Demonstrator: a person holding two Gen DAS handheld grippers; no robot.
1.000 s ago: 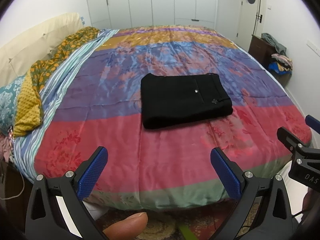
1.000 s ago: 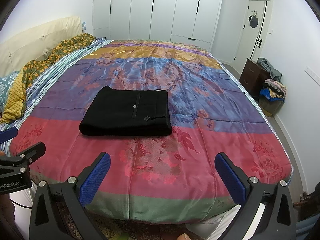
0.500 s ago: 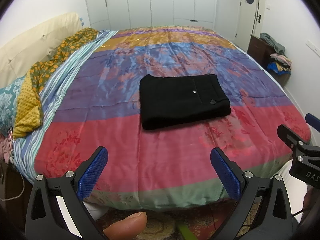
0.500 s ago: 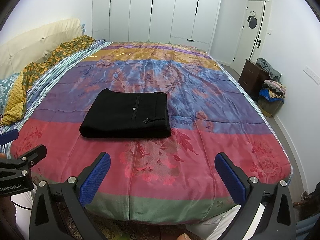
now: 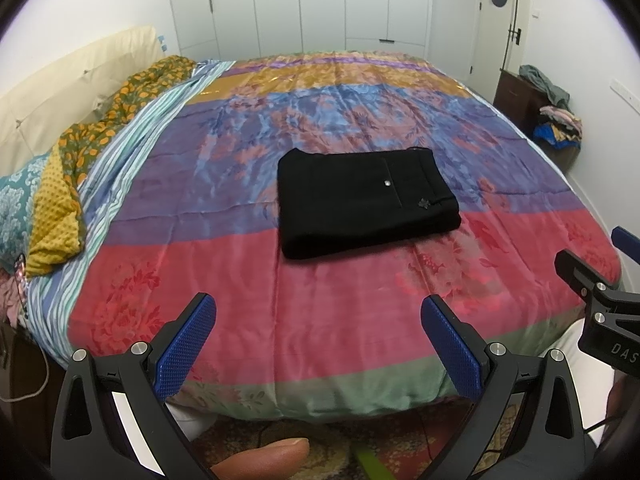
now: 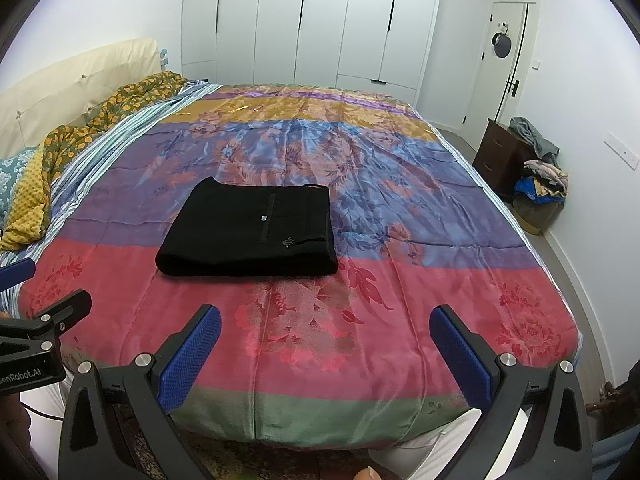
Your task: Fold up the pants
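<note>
Black pants (image 5: 366, 200) (image 6: 252, 232) lie folded into a neat rectangle in the middle of the colourful bedspread (image 5: 280, 280) (image 6: 400, 216), a small button showing on top. My left gripper (image 5: 318, 328) hangs open over the bed's near edge, well short of the pants, with nothing between its blue pads. My right gripper (image 6: 326, 334) is likewise open and empty, held back at the foot of the bed. Each gripper's black frame shows at the side of the other view.
Pillows and a yellow-orange blanket (image 5: 80, 168) pile along the left side by the cream headboard (image 6: 72, 80). A dark nightstand with heaped clothes (image 6: 532, 168) stands at the right wall. White wardrobes (image 6: 312, 20) close the far end. A patterned rug lies below the bed edge.
Both grippers have drawn back and risen slightly, staying open. The folded pants have not moved.
</note>
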